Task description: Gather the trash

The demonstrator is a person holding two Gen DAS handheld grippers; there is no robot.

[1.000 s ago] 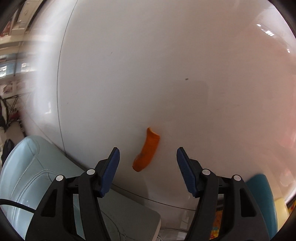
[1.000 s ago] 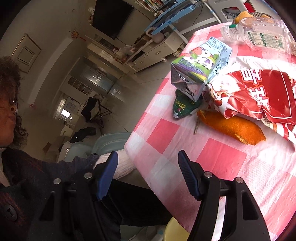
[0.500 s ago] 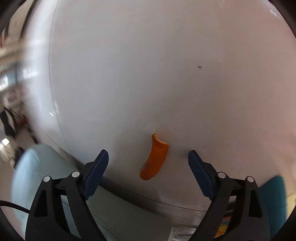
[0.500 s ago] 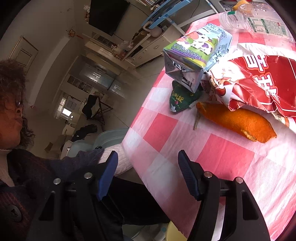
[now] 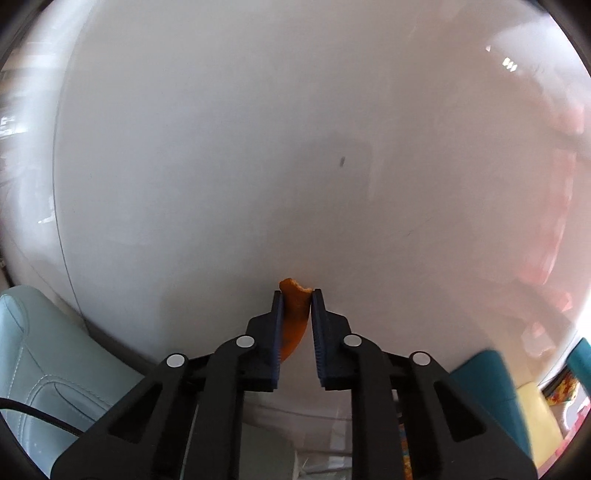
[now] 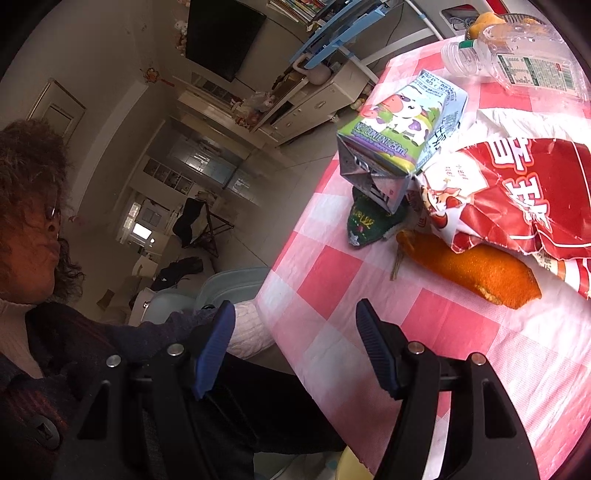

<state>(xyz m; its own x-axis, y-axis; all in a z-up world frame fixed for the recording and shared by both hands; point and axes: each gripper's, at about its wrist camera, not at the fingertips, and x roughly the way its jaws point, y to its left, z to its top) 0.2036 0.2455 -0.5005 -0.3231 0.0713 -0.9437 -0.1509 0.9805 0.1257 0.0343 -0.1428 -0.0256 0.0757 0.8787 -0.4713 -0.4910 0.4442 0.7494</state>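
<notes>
My left gripper [image 5: 297, 295] points steeply down at a white surface [image 5: 258, 166]. Its jaws are closing on a small piece of orange peel [image 5: 293, 317], and both blue pads press on it. In the right wrist view, trash lies on a pink checked tablecloth [image 6: 443, 332]: a larger orange peel [image 6: 476, 271], a torn red snack bag [image 6: 517, 188], a crushed milk carton [image 6: 402, 129], a green wrapper [image 6: 365, 223] and a clear plastic bottle [image 6: 517, 62]. My right gripper [image 6: 295, 306] stands open over the table's near edge, short of the peel, with nothing between its fingers.
A pale blue chair [image 5: 33, 350] sits under the white surface's left edge, and something teal [image 5: 480, 387] shows at lower right. A person with a white cuff [image 6: 247, 328] sits left of the table. Shelves and a dark screen [image 6: 221, 33] stand far behind.
The left jaws widened, came down around the small orange peel and closed on it. The right gripper stayed open and nearly still; its view shifted slightly toward the trash.
</notes>
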